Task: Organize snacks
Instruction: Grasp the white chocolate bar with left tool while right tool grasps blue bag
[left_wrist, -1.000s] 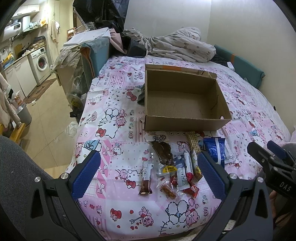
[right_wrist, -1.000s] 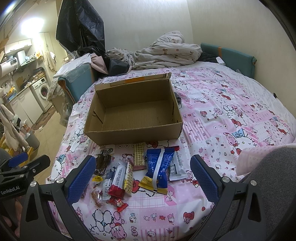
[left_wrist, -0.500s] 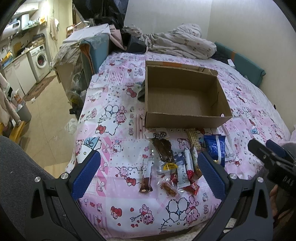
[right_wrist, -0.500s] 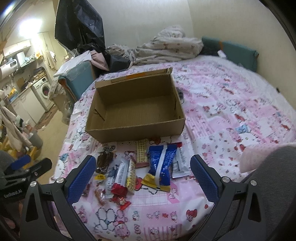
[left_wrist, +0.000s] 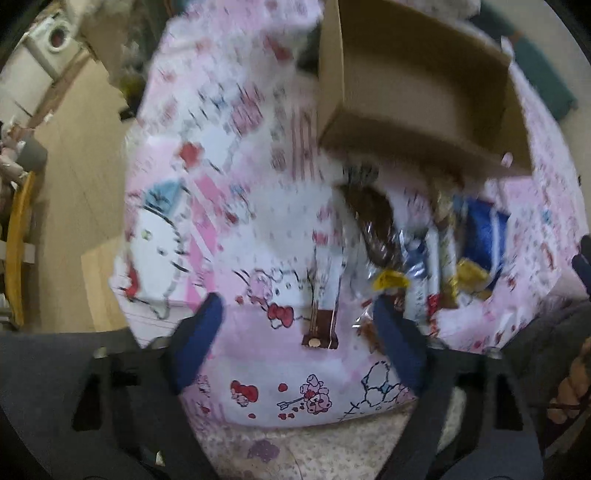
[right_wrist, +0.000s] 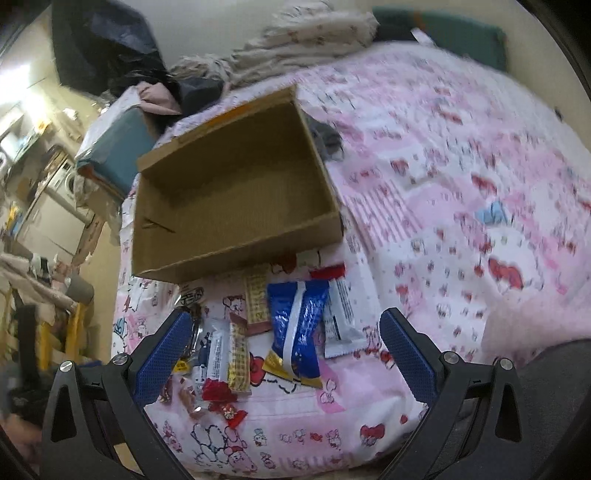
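Your left gripper (left_wrist: 295, 325) points down at the pink cartoon bedsheet (left_wrist: 229, 206). Its jaws are closing with a brown-ended snack bar (left_wrist: 325, 306) lying between them, the pads not yet on it. At 1 o'clock from that bar sit a dark brown packet (left_wrist: 373, 218) and, further right, a blue snack bag (left_wrist: 484, 236).

In the right wrist view, the cardboard box (right_wrist: 236, 254) sits at 11 o'clock, and nothing shows inside it. Below it the snacks lie in a loose row: a white and red bar (right_wrist: 214, 354), a yellow wafer pack (right_wrist: 238, 358), the blue bag, then a white sachet (right_wrist: 343, 317) at 12 o'clock. Your right gripper (right_wrist: 284, 354) hovers over them with its jaws spread wide, gripping nothing.

Judging by the empty box, sorting has barely begun; every visible snack remains to be packed.
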